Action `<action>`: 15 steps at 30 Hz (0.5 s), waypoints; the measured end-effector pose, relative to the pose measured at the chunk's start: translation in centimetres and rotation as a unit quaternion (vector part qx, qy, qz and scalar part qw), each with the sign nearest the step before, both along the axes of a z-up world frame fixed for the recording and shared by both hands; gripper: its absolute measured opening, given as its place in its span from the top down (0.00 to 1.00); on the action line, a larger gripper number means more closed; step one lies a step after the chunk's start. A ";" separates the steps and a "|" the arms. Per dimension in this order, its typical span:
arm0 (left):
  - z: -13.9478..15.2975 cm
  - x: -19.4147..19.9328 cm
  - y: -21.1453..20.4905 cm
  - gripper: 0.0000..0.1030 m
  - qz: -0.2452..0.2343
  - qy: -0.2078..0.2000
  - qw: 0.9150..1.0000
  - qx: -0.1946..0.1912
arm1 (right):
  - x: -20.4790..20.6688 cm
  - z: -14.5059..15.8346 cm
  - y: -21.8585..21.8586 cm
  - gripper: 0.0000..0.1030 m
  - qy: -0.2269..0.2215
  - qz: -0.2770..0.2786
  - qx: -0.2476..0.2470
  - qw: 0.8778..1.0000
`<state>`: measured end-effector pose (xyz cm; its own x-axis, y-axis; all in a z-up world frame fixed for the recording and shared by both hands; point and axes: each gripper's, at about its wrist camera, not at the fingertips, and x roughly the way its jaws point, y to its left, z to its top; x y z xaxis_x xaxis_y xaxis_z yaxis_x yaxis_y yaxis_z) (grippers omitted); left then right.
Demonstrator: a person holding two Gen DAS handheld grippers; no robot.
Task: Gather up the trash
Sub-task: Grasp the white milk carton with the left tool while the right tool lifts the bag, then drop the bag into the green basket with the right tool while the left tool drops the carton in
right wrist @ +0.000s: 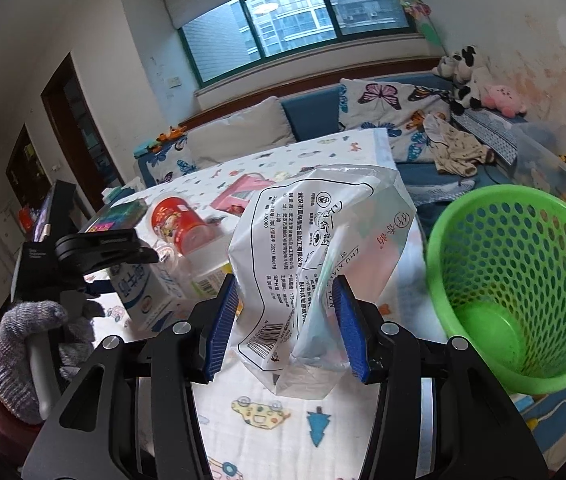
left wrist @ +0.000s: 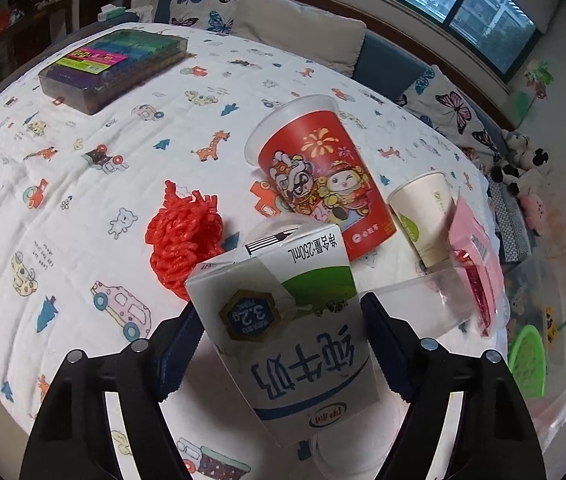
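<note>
My left gripper point(left wrist: 279, 344) is shut on a white milk carton point(left wrist: 287, 332) with green and blue print, held above the table; it also shows in the right wrist view point(right wrist: 143, 292). My right gripper point(right wrist: 289, 324) is shut on a crumpled clear plastic bag point(right wrist: 315, 256) with black print, held above the table edge, left of a green mesh trash basket point(right wrist: 523, 280). On the table lie a red printed cup point(left wrist: 319, 176) on its side, a white paper cup point(left wrist: 427, 220), a red mesh net point(left wrist: 183, 236), a pink packet point(left wrist: 475, 256) and a clear plastic container point(left wrist: 435, 300).
The table has a white cloth point(left wrist: 83, 208) with cartoon prints. A box of coloured clips point(left wrist: 115, 68) lies at its far left. A sofa with butterfly cushions point(right wrist: 395, 108) and plush toys point(right wrist: 479, 84) stands behind. The basket also shows in the left wrist view point(left wrist: 527, 360).
</note>
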<state>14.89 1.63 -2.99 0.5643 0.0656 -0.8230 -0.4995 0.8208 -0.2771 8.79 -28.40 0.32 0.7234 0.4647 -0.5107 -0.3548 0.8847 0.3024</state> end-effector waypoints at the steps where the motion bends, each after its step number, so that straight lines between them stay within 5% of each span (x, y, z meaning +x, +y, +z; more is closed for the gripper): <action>1: 0.1 -0.1 -0.1 0.28 -0.004 -0.002 1.000 0.001 | -0.1 0.0 -0.2 0.52 0.000 -0.003 0.000 1.000; 15: 5.2 -3.3 -2.3 0.29 -0.121 -0.069 0.990 0.000 | 0.2 -0.4 -4.8 0.52 0.015 -0.067 -0.012 0.998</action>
<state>11.62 -0.71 2.22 0.6704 -0.0852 -0.7371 -0.2465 0.9114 -0.3295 9.01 -33.17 -0.11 0.7631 0.3524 -0.5417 -0.2239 0.9305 0.2899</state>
